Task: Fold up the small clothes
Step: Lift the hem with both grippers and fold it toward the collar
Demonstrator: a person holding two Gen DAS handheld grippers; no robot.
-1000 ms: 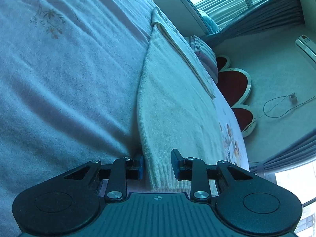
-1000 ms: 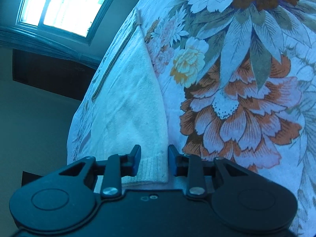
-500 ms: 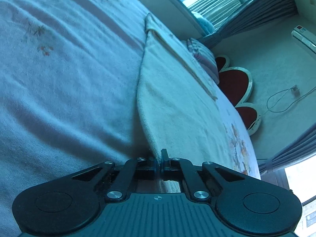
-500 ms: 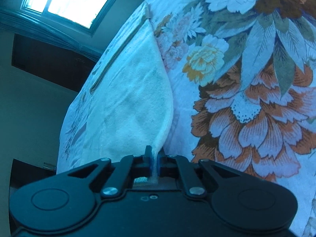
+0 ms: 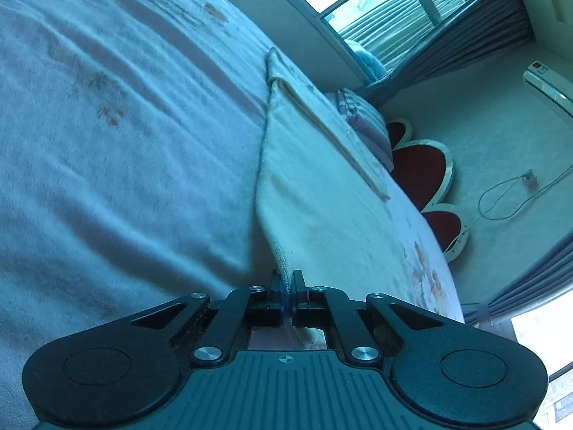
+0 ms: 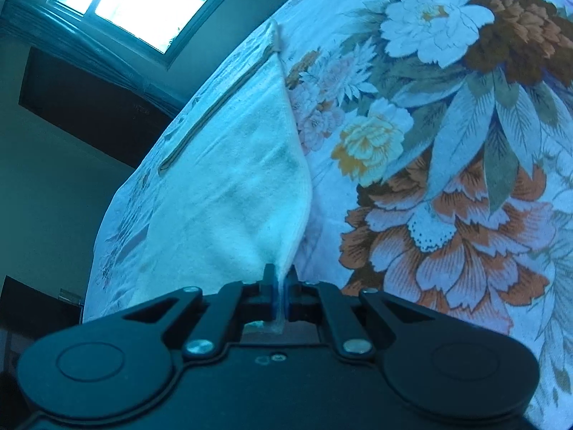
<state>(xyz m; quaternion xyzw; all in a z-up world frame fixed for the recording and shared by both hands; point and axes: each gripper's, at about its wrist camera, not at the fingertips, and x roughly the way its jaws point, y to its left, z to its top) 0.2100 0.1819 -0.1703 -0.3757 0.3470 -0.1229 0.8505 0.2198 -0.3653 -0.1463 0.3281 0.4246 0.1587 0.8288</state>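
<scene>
A cream knit garment [image 5: 315, 193] lies stretched out on the bed, running away from me. My left gripper [image 5: 286, 279] is shut on the garment's near hem corner, which is lifted off the bed. In the right wrist view the same garment [image 6: 236, 186] spreads out ahead, and my right gripper [image 6: 281, 279] is shut on its other near corner, with the cloth pinched between the pads and raised.
The bed has a pale towelling cover [image 5: 107, 143] on one side and a flowered sheet [image 6: 447, 143] on the other. A striped pillow [image 5: 361, 122] and a red scalloped headboard [image 5: 422, 168] lie beyond. Windows and curtains stand behind.
Both grippers closed on the garment's near hem corners, which were between open jaws a second ago. The corners have since been lifted slightly off the bed.
</scene>
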